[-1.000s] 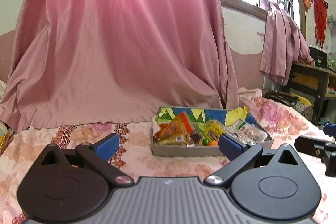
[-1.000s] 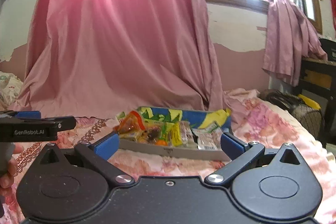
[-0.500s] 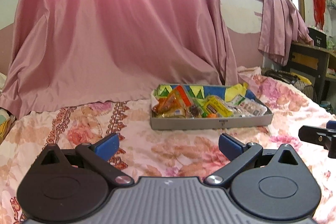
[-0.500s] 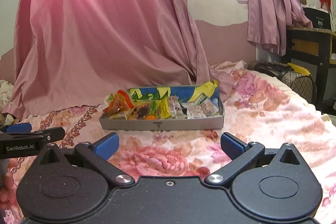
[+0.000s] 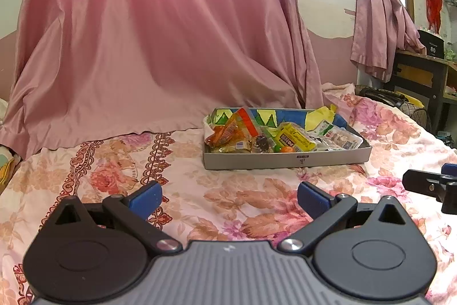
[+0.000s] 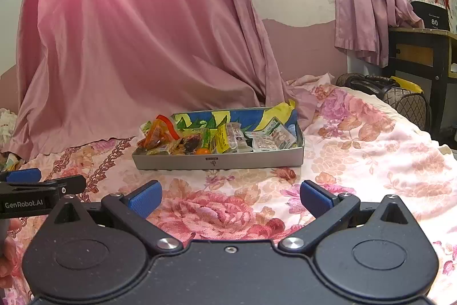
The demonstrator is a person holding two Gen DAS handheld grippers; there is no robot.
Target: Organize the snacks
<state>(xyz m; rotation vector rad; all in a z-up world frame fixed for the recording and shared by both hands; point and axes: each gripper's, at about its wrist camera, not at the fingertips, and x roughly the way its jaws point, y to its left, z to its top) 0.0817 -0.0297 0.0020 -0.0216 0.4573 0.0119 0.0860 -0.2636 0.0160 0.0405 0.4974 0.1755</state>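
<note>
Left wrist view. The left gripper (image 5: 230,197), with blue-padded fingers on black linkages, has its jaws spread wide and holds nothing. It hovers over a bedspread of cream fabric printed with pink and orange flowers (image 5: 228,199). Ahead of the gripper and somewhat to its right, apart from both fingertips, a shallow grey rectangular tray with a blue, yellow and green patterned lining (image 5: 285,159) rests on the bedspread. Inside the tray lies a heap of snack packets: an orange triangular packet with a red stripe (image 5: 231,127) at its left end, a yellow rectangular packet (image 5: 294,137) near the middle, and clear-wrapped white and green packets (image 5: 340,135) at its right end. A small round orange sweet (image 5: 286,149) sits against the tray's near wall. Behind the tray hangs a broad pink satin curtain (image 5: 148,47). The right gripper's (image 5: 431,185) black tip enters at the right edge of the frame.

Right wrist view. The right gripper (image 6: 230,197) is likewise spread wide with nothing between its blue pads. The grey tray (image 6: 220,160) lies straight ahead, slightly left of centre, well clear of the fingertips, with the orange triangular packet (image 6: 158,133) at its left end and the clear-wrapped packets (image 6: 274,137) at its right. The left gripper (image 6: 37,190), marked "GenRobot.AI", shows at the left edge, beside the right gripper's left finger.
</note>
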